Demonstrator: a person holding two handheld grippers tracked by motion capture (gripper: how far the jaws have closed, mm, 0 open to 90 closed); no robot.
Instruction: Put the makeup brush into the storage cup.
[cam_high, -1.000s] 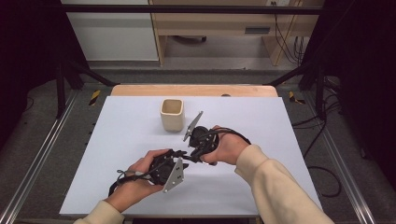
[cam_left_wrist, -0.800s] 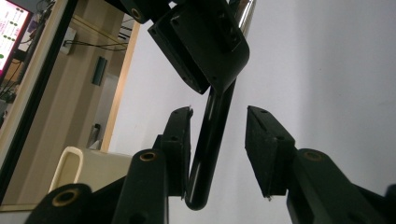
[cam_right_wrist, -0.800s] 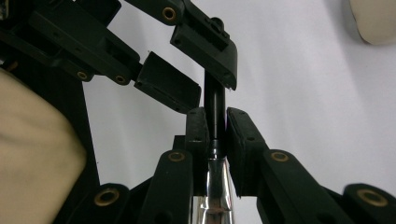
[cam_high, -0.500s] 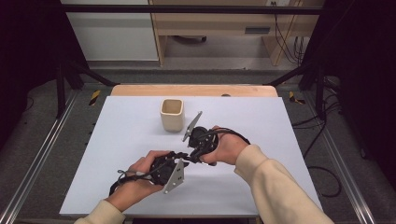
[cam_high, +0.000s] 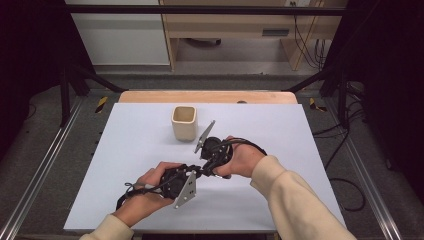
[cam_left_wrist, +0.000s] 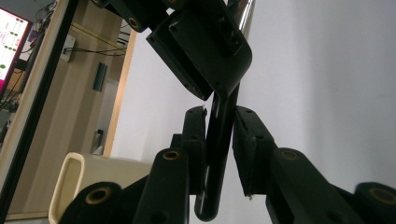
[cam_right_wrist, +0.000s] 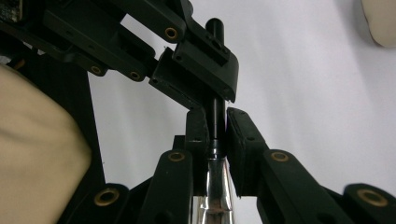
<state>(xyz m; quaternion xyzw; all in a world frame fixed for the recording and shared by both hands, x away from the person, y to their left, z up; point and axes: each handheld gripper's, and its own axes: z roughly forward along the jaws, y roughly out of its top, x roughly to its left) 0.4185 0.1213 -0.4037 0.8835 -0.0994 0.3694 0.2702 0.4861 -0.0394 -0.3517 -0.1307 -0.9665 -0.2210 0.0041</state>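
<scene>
Black and chrome, a slim pen (cam_right_wrist: 215, 140) is held above the middle of the white table (cam_high: 300, 130), between two grippers. The right gripper (cam_high: 212, 159) clamps its chrome barrel. The left gripper (cam_high: 192, 172) has just been closing its jaws around the black end. A beige cup (cam_high: 184, 121) stands toward the far edge. Pulling straight along the pen's length should avoid bending it.

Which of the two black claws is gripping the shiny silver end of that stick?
The right gripper: its jaws clamp the stick where the chrome begins. The left gripper, its jaws just closing, holds the black end.
</scene>
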